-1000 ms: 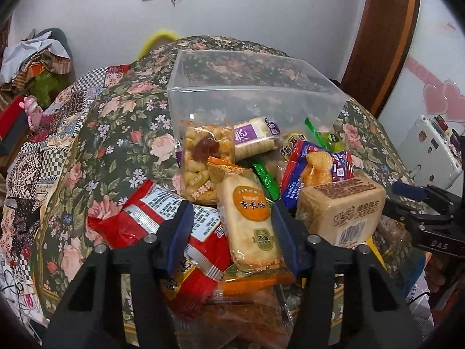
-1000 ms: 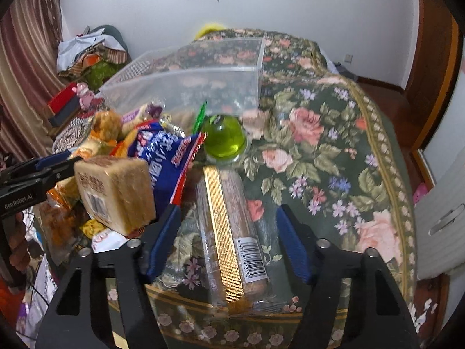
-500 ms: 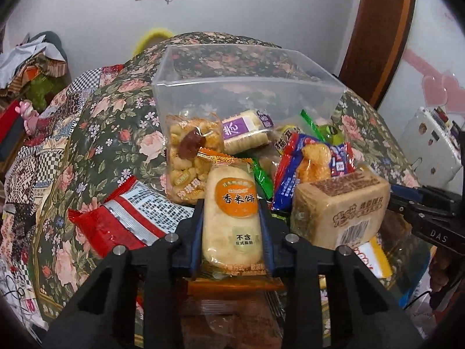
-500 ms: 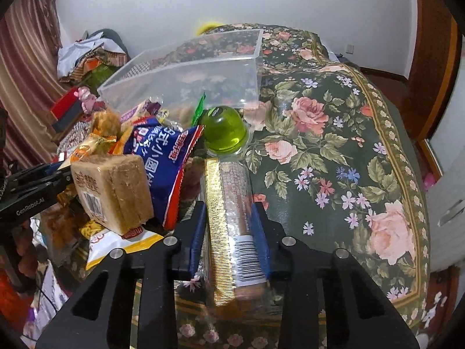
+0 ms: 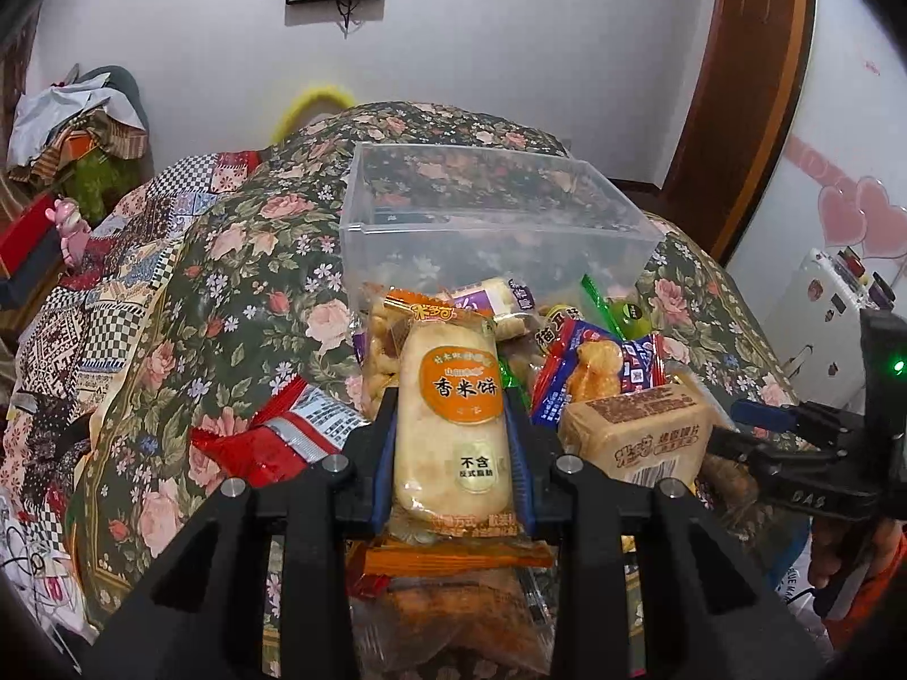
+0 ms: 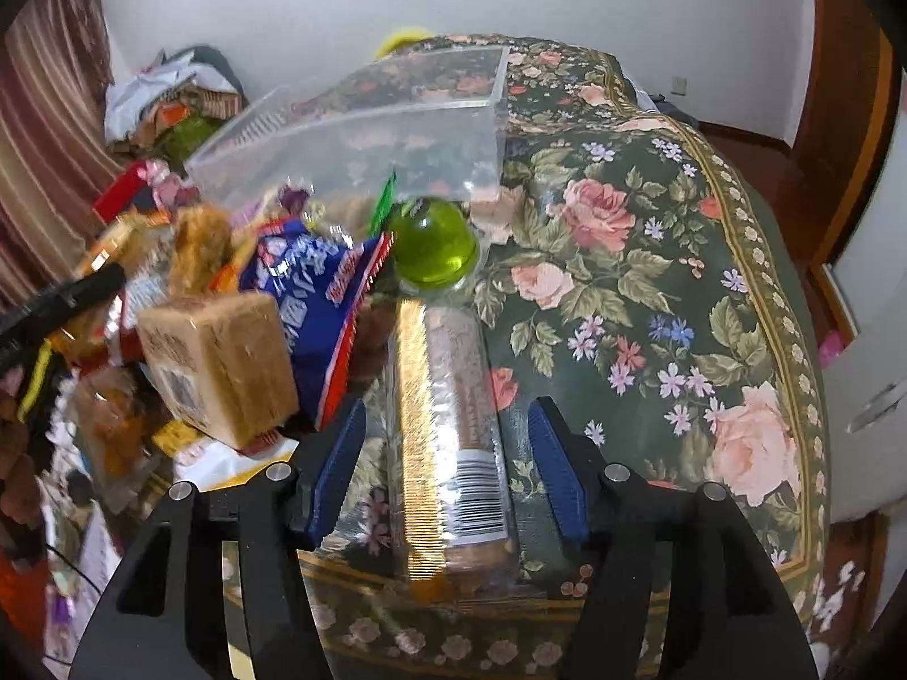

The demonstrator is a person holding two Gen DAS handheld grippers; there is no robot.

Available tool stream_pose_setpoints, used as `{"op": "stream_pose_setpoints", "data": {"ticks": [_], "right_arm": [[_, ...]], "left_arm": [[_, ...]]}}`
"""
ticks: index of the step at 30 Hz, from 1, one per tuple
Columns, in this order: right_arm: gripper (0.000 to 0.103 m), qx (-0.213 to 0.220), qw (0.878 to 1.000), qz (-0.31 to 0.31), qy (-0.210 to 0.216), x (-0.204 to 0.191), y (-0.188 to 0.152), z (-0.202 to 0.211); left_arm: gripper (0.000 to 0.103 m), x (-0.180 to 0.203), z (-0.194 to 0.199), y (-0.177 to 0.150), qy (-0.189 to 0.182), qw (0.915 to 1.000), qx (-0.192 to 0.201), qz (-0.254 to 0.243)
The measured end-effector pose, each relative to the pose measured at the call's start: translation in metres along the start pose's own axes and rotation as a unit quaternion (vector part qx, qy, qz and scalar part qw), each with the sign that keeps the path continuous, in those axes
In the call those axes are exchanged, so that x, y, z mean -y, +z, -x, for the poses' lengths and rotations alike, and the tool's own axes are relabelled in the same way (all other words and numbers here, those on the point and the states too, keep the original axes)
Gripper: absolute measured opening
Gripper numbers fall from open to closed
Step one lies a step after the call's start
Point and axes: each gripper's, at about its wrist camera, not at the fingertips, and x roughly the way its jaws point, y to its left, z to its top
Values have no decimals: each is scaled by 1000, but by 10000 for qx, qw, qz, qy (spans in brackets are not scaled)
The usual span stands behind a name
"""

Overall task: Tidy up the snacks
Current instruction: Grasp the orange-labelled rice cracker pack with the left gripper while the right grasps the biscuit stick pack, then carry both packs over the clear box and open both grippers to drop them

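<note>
Bed point(image 5: 238, 260) under a dark green floral quilt carries everything. Clear, rigid plastic bin point(image 5: 493, 226) sits mid-bed, open-topped, square-walled; nothing can be made out inside it. Snack pile crowds its near wall. Tan block-shaped cake pack point(image 5: 640, 436), glossy wrap, barcode on its face, stands just right of the left gripper. Blue crinkly packet point(image 5: 601, 362) leans behind it. Red foil packet point(image 5: 272, 436) lies flat on the quilt at left. Green jelly cup point(image 6: 433, 243), smooth translucent dome, sits by the bin corner.

Left gripper point(image 5: 453, 442): jaws closed tight on the rice cracker pack point(image 5: 450, 430), an upright pale oblong in clear film with an orange round label, held above the pile in front of the bin.

Right gripper point(image 6: 448, 464): jaws spread apart, straddling the long biscuit sleeve point(image 6: 448, 413) with a gap on both sides; the sleeve lies flat on the quilt, clear wrap with a gold strip and a barcode.
</note>
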Motion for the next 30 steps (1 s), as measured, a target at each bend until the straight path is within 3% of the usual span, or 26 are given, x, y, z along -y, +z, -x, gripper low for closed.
{"op": "stream_pose_setpoints", "data": {"ticks": [3, 5, 9, 18, 30], "right_arm": [[54, -206, 9998, 65, -7, -1, -4, -14], [38, -106, 9998, 137, -119, -2, -5, -17], [33, 57, 9999, -15, -110, 3, -3, -10], [33, 661, 9978, -76, -78, 2, 21, 27], [33, 1380, 9904, -11, 116, -6, 74, 51]], "left_arm": [[33, -2, 0, -1, -2, 10000, 1, 38], [33, -2, -1, -2, 3, 10000, 1, 50], [33, -5, 0, 0, 14, 9999, 31, 95], [33, -9, 3, 20, -27, 9996, 190, 189], [33, -12, 0, 77, -79, 9986, 476, 216]]}}
